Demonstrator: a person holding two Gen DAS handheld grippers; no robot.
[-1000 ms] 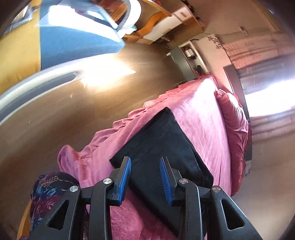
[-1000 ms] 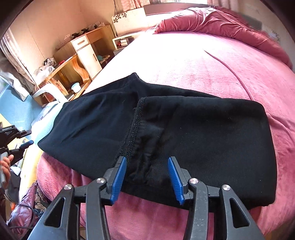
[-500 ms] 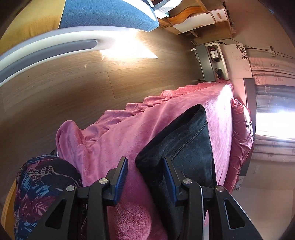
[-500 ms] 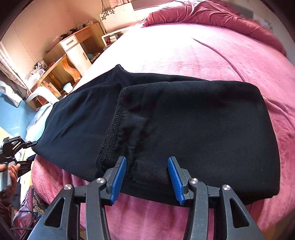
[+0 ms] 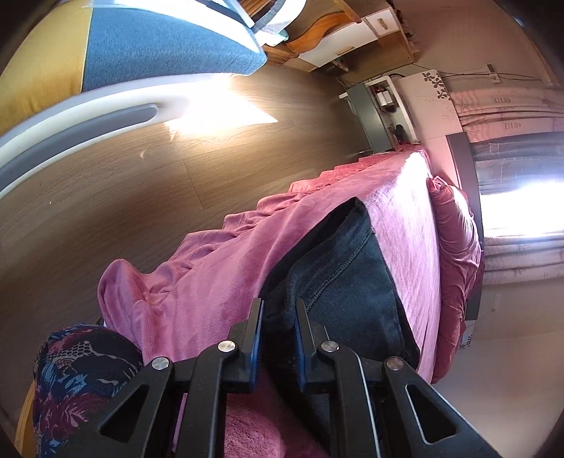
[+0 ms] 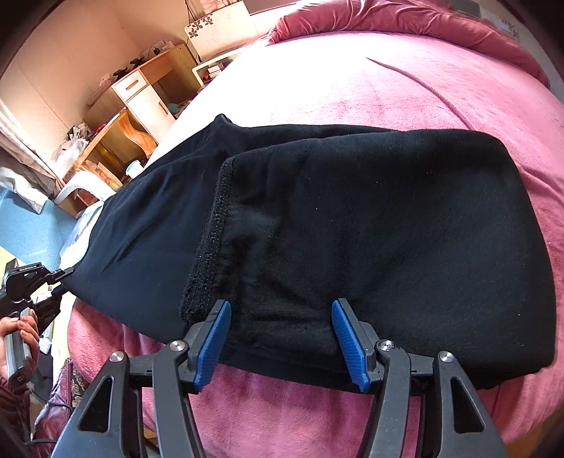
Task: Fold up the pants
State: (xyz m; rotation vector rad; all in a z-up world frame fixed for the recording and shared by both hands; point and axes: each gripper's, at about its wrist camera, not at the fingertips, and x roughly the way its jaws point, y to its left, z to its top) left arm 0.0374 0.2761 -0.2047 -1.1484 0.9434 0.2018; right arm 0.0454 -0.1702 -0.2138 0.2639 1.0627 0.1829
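Note:
Black pants (image 6: 370,225) lie folded on a pink bed; one layer with a ribbed hem overlaps the part stretching left. My right gripper (image 6: 280,311) is open, its blue pads (image 6: 347,338) straddling the near edge of the top layer. My left gripper (image 5: 278,310) has closed on the corner of the pants (image 5: 338,282) at the bed's left edge, with cloth pinched between its narrow jaws. The left gripper also shows in the right wrist view (image 6: 65,273) at the pants' far left corner, held by a hand.
The pink blanket (image 6: 440,91) covers the bed, with a rolled quilt (image 6: 405,17) at the head. Wooden desk and cabinet (image 6: 141,91) stand beside the bed. A wood floor (image 5: 141,183) and a patterned bag (image 5: 77,380) lie below the bed edge.
My left gripper has narrowed from open onto the pants corner. My right gripper has moved closer to the near edge and stays open.

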